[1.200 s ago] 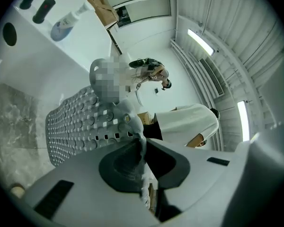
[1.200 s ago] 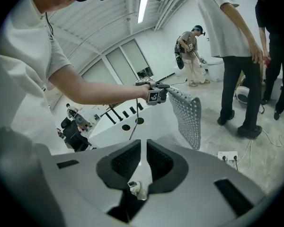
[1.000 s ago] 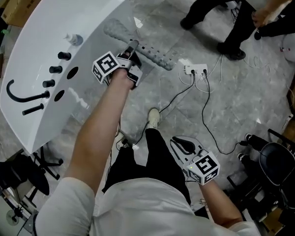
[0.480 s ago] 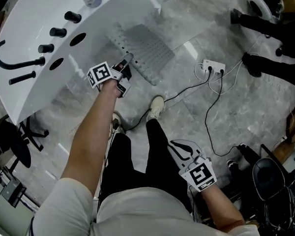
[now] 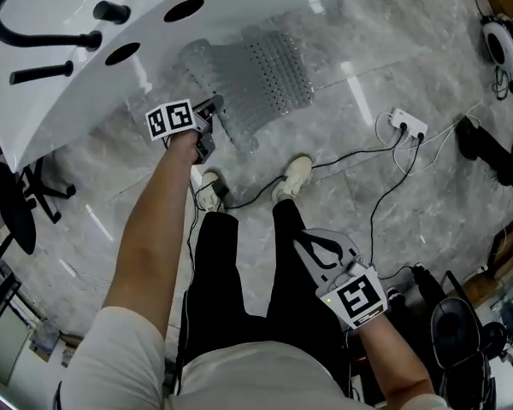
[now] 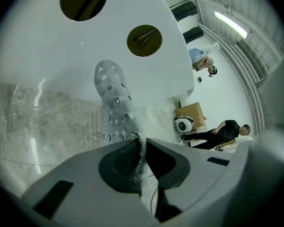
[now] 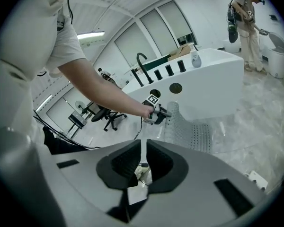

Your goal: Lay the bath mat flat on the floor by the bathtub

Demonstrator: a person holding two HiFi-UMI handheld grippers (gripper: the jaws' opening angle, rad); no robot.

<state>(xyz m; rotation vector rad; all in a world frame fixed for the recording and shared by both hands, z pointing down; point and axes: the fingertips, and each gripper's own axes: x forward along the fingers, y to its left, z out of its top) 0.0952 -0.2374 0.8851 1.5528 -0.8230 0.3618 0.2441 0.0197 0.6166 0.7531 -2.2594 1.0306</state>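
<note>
- Spread wider than a second ago, when it hung as a narrow folded strip, the bath mat (image 5: 256,79) now lies mostly opened out on the grey stone floor (image 5: 393,49); the left arm has also come lower, toward the floor.
- At far left the white bathtub (image 5: 60,92) fills the upper corner, with its black spout (image 5: 68,38) on the deck.
- Just beside the tub's rim, the left gripper (image 5: 214,108) is clamped on the near edge of the mat. Its own view shows the translucent, holed sheet (image 6: 111,86) pinched between jaws pressed together (image 6: 139,148).
- The mat's far part lies flat against the tub's base, while the held edge is lifted and curled.
- Below it stand the person's white shoes (image 5: 295,176), with a black cable running between them.
- Lower right, the right gripper (image 5: 312,246) is held by the person's leg, well apart from the mat. Its jaws (image 7: 143,148) are drawn together on nothing.
- Further right, a white power strip (image 5: 408,124) lies on the floor.
</note>
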